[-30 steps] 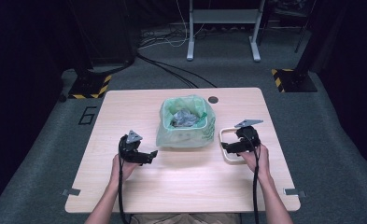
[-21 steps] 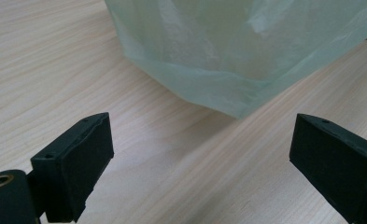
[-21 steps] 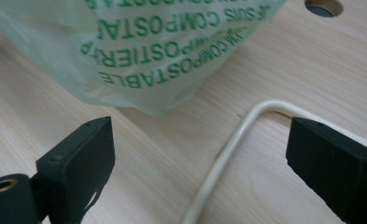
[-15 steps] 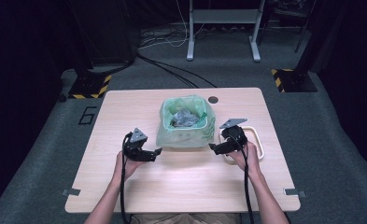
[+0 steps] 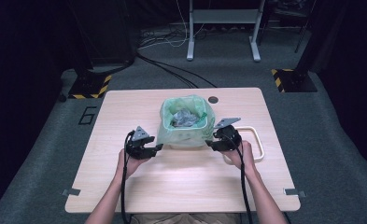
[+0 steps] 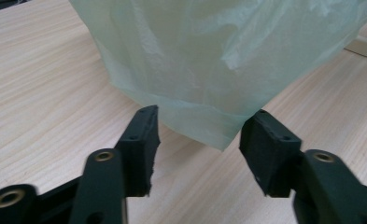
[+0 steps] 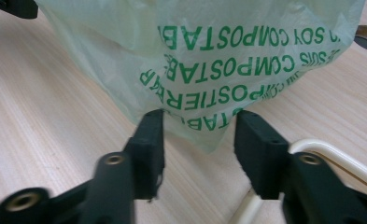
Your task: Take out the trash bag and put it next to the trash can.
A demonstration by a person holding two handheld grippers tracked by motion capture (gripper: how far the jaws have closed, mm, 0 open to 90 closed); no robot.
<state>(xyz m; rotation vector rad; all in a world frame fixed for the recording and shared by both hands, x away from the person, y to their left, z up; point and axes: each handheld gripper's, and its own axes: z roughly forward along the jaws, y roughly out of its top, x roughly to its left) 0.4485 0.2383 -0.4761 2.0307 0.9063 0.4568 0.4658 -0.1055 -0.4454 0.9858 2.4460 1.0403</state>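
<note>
A pale green compostable bag [image 5: 175, 136] lines a small bin in the middle of the wooden table [image 5: 181, 186], with crumpled grey waste [image 5: 185, 117] inside. My left gripper [image 5: 158, 148] is at the bag's left side and my right gripper [image 5: 209, 143] at its right. In the left gripper view, a hanging corner of the bag [image 6: 204, 126] lies between the jaws of the left gripper [image 6: 200, 135]. Those jaws have just been closing, and gaps remain on both sides. The right gripper [image 7: 200, 128] straddles the printed bag's corner [image 7: 204, 119] in the same way, its jaws also just closing and still apart.
A white looped handle frame [image 5: 258, 144] lies flat on the table just right of my right hand. A round cable hole [image 5: 213, 99] sits behind the bag. Beyond the table are cables and a desk frame [image 5: 221, 18] on the floor.
My right gripper has moved left from over the white frame to the bag's right side. My left gripper has edged towards the bag. Both pairs of jaws stand narrower than before.
</note>
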